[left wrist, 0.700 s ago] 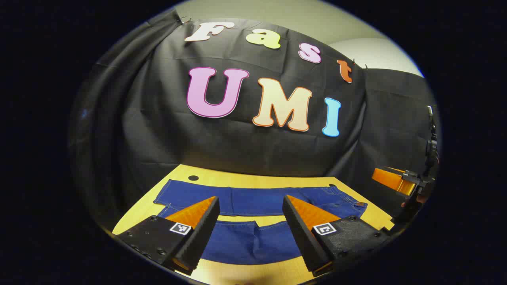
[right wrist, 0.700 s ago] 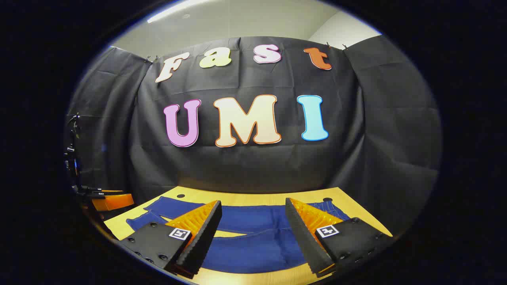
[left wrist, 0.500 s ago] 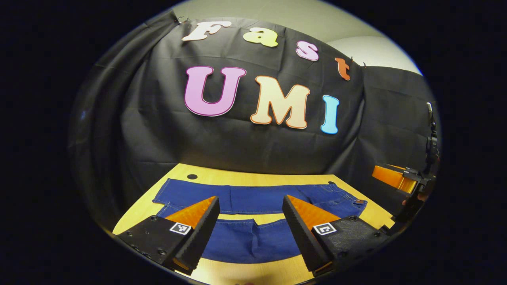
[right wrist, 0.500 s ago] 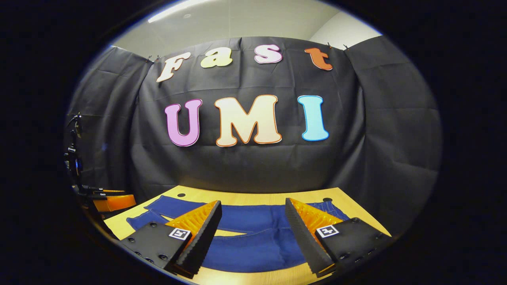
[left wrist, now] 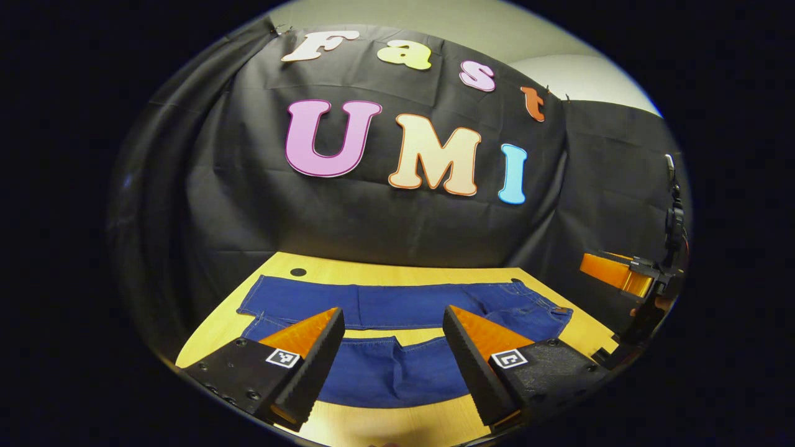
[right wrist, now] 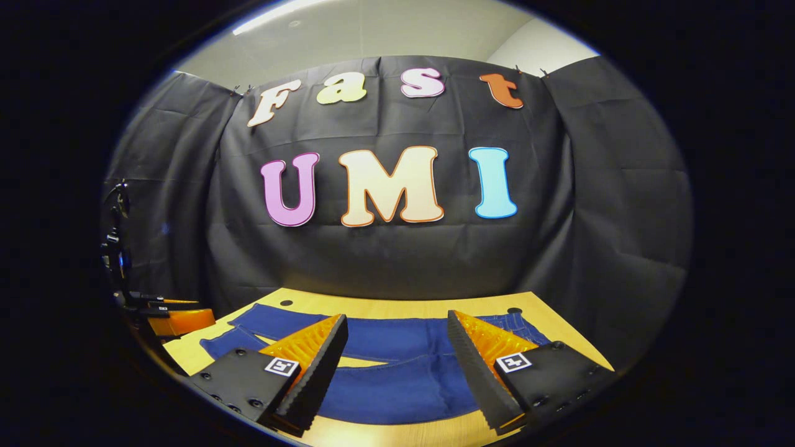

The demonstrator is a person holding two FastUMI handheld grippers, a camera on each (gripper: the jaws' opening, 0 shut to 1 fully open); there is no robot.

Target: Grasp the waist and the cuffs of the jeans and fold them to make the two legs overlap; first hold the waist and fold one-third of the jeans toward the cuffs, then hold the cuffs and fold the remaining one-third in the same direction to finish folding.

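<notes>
- Left gripper view: left gripper [left wrist: 392, 318] held above the near table [left wrist: 397, 423] edge, jaws spread wide, gripping nothing.
- Jeans [left wrist: 404, 305] laid flat on the table ahead of and below the jaws, long axis running left to right across the view; two legs apart, a strip of bare table between them.
- Cuffs [left wrist: 249, 310] at the left end, waist [left wrist: 549, 318] at the right end; cuffs judged the closer target for this gripper.
- Right gripper [left wrist: 615, 274] seen at the far right, off the waist end, clear of the cloth.
- Right gripper view: right gripper [right wrist: 397, 326] likewise above the near edge, jaws spread, nothing between them.
- Jeans [right wrist: 397, 385] lying crosswise below the jaws, waist [right wrist: 518, 324] to the right behind the right finger, cuffs [right wrist: 233, 335] far to the left.
- Left gripper [right wrist: 180, 320] seen at the left beside the cuff end.
- Judgement: legs not yet overlapped; each gripper to descend on its own end.
</notes>
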